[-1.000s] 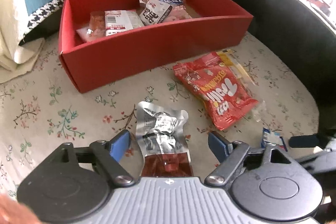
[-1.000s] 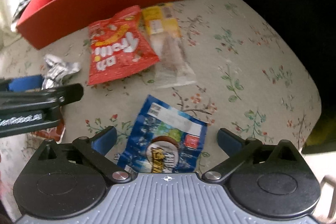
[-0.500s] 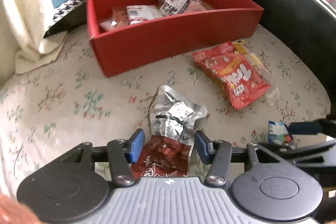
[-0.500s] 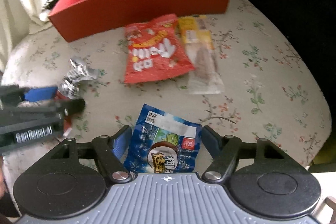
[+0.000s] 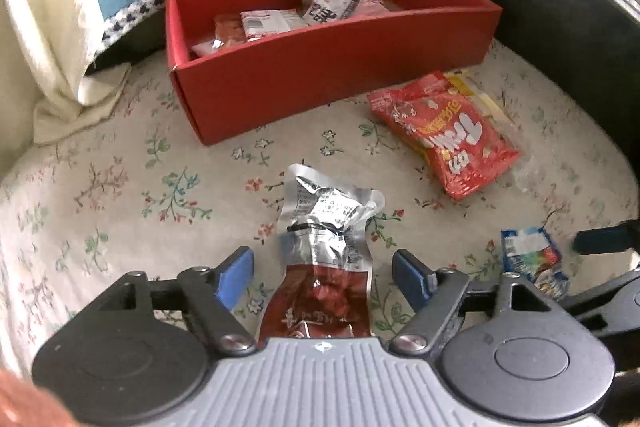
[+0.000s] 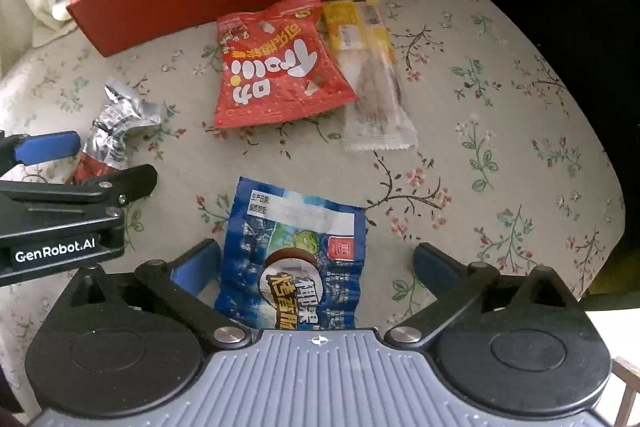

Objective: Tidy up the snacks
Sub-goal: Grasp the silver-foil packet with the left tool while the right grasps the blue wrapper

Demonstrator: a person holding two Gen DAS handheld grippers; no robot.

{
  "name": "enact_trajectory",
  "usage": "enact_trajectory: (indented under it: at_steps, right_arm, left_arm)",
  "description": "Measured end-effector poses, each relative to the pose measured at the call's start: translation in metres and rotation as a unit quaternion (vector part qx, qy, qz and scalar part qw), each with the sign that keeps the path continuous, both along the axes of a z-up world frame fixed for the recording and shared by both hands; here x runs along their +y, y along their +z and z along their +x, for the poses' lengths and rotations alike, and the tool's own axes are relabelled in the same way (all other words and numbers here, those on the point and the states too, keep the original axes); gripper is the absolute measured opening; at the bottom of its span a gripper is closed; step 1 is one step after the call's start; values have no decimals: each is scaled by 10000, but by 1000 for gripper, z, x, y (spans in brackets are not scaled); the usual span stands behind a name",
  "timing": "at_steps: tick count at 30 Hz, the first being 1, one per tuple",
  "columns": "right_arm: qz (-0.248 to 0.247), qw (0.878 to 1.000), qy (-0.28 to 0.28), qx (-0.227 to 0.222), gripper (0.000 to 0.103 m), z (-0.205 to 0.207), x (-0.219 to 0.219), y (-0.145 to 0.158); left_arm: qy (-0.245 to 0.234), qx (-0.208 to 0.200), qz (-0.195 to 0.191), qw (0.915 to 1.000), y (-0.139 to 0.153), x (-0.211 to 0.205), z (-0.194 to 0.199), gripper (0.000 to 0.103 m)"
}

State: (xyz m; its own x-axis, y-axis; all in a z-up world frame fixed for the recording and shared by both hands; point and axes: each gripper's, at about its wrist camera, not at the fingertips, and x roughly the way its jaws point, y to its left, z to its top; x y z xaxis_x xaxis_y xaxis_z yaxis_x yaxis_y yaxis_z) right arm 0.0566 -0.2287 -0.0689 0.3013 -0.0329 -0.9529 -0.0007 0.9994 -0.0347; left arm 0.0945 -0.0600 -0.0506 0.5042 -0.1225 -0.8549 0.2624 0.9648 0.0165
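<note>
"GenRobot.AI" stands on the left tongs (image 6: 38,155); "Trolli" on the red snack bag (image 6: 276,67).

Left gripper (image 5: 323,269): a ribbed grey housing is flanked by two round black discs, each with a raised central circle. Black linkage arms are pinned with silver screws and end in blue fingertips (image 5: 236,277). A small crosshair mark is printed at the front edge of the housing.

Right gripper (image 6: 316,263): the same build is seen, with a grey ribbed body, black discs, silver pivot screws and blue fingertips (image 6: 434,261). In the right wrist view, white "GenRobot.AI" lettering is carried on the black side of the left gripper.
</note>
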Motion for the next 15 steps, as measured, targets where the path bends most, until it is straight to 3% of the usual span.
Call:
enact_trajectory:
  at_steps: [11, 14, 15]
  right_arm:
    - [14, 9999, -51, -104, 103, -7, 1, 0]
    - [-28, 9999, 28, -114, 98, -10, 6, 2]
    - [-42, 9998, 139, -159, 89, -10, 8, 3]
  left_arm:
    - [-9, 60, 29, 10000, -6, 5, 1, 88]
    - [-9, 69, 37, 10000, -6, 4, 1, 89]
    - [-28, 67, 42, 10000, -6, 4, 1, 89]
